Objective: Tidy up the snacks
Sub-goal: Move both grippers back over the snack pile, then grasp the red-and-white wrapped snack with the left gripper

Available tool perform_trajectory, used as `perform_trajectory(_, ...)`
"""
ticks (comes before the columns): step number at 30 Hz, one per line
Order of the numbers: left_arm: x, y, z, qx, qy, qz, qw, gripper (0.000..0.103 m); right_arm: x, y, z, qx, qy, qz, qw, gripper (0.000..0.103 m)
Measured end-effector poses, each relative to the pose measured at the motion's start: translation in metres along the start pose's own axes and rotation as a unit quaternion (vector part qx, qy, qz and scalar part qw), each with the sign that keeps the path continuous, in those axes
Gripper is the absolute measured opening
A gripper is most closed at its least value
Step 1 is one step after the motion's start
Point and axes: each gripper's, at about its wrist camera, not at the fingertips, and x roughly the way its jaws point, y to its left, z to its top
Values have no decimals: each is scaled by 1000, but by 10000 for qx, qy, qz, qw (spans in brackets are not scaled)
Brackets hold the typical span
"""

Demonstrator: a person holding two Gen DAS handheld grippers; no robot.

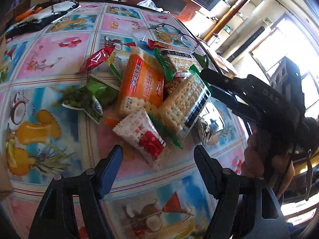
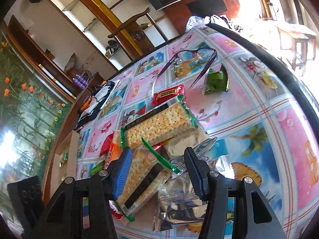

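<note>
Snack packets (image 1: 151, 91) heap loose on the table (image 1: 49, 63); both hand-held grippers, left (image 1: 157, 159) and right (image 2: 157, 169), gape empty.

snack packets (image 1: 151, 91) heaped on table (image 1: 59, 63), glasses (image 1: 169, 31) behind them

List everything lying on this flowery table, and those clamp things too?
cracker packs: two, clear with green ends, pile centre
orange biscuit pack: one, in the pile
white-and-red packet: one, pile's near edge
red candies: two visible, pile's far side
green packets: at least two, beside pile
silver foil packs: several, under right gripper
glasses: one, purple, far side
table: one, fruit-print cloth
left gripper: open, empty
right gripper: open over cracker pack
</note>
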Motion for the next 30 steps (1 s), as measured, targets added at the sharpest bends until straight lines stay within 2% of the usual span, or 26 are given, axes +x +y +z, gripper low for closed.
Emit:
perform_trajectory(2,5,-6,3,62,-100,197,9997,73,-1,1,-1,8,-8,40,10000,57)
perform_trajectory(5,16,-14,6,349,-175,787,9961,73,-4,0,-1,40,-60,47,10000,58)
perform_trajectory(9,14,-7,9,567,-362,954,9932,68,-4,-1,-2,108,-26,106,9999,59)
perform_trajectory(12,10,5,11,627,-466,1379,9874,38,-5,0,-3,97,-32,-17,9999,65)
perform_trajectory(13,9,9,13,616,-506,1441,9863,38,-4,0,-4,111,0,-12,9999,68)
perform_trajectory(16,6,21,17,449,-529,1374,9881,33,3,7,-9,10,141,81,9999,68)
perform_trajectory(19,5,21,17,486,-534,1419,9872,33,9,15,-14,-174,243,53,9995,69)
perform_trajectory(24,-1,28,17,276,-558,1262,9901,33,4,15,-13,-236,106,192,9995,69)
perform_trajectory(27,-11,37,22,40,-716,1026,9921,33,1,23,-14,-299,173,939,9950,69)
perform_trajectory(30,-19,45,24,-72,-849,1049,9908,36,-6,33,-16,-626,-91,583,9963,70)
